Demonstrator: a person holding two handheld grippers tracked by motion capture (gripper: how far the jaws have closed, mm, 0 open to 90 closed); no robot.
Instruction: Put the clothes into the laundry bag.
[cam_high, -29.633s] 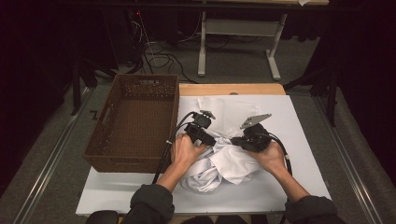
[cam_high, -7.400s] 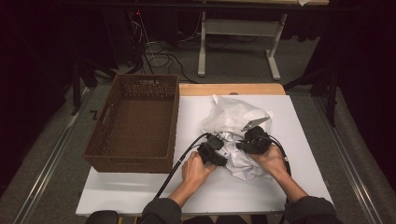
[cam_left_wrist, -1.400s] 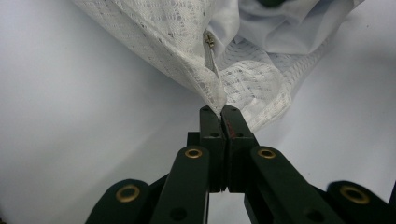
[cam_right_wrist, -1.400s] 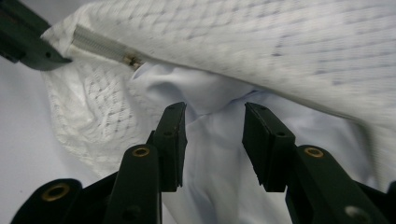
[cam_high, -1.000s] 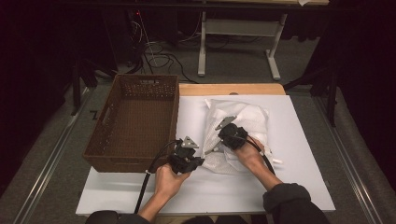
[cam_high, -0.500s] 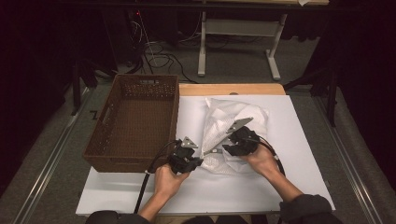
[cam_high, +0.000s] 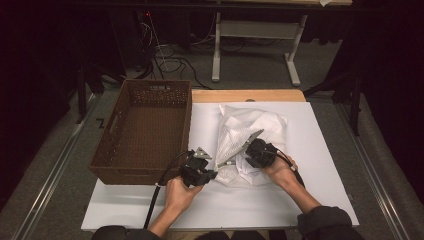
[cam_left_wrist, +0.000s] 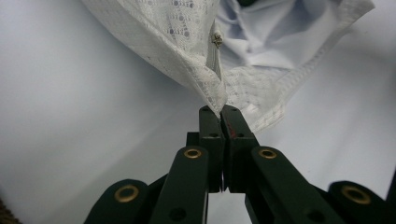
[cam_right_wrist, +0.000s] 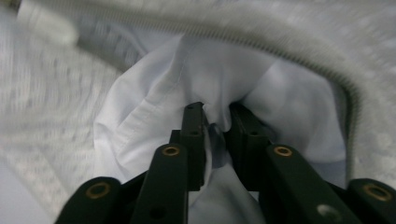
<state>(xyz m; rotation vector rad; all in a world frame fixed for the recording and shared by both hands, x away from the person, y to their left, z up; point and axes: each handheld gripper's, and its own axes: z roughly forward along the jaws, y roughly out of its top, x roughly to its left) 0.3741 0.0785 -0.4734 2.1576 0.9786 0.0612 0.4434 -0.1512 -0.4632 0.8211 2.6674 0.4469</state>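
Here, in the high view, a white mesh laundry bag (cam_high: 250, 135) lies on the white surface (cam_high: 320, 200), just right of a brown woven basket (cam_high: 145, 135) that stands at the surface's left edge. The person's left hand (cam_high: 177, 195) holds the left gripper (cam_high: 212, 175) at the bag's near left corner, and the right hand (cam_high: 280, 170) holds the right gripper (cam_high: 245, 161) over the bag's near part, where pale cloth bunches up. A black cable (cam_high: 160, 187) trails from the left gripper toward the near edge of the surface.

In the left gripper view, the left gripper's (cam_left_wrist: 223, 112) fingers (cam_left_wrist: 210, 135) are pressed together on the hemmed corner of the laundry bag (cam_left_wrist: 187, 51), right where the zip ends. The bag's mesh rises from the pinch and spreads away across the surface (cam_left_wrist: 70, 116), and a light blue garment (cam_left_wrist: 261, 32) shows inside the open mouth.

In the right gripper view, which is somewhat blurred, the right gripper (cam_right_wrist: 217, 116) reaches into the bag's mouth, the zipper teeth (cam_right_wrist: 280, 44) arching above it. Its fingers (cam_right_wrist: 194, 135) have just been closing, with a fold of the garment (cam_right_wrist: 154, 107) caught between them; the pads press on that fold with a narrow gap still between them. The bag's mesh (cam_right_wrist: 42, 107) lies to the left of the cloth.
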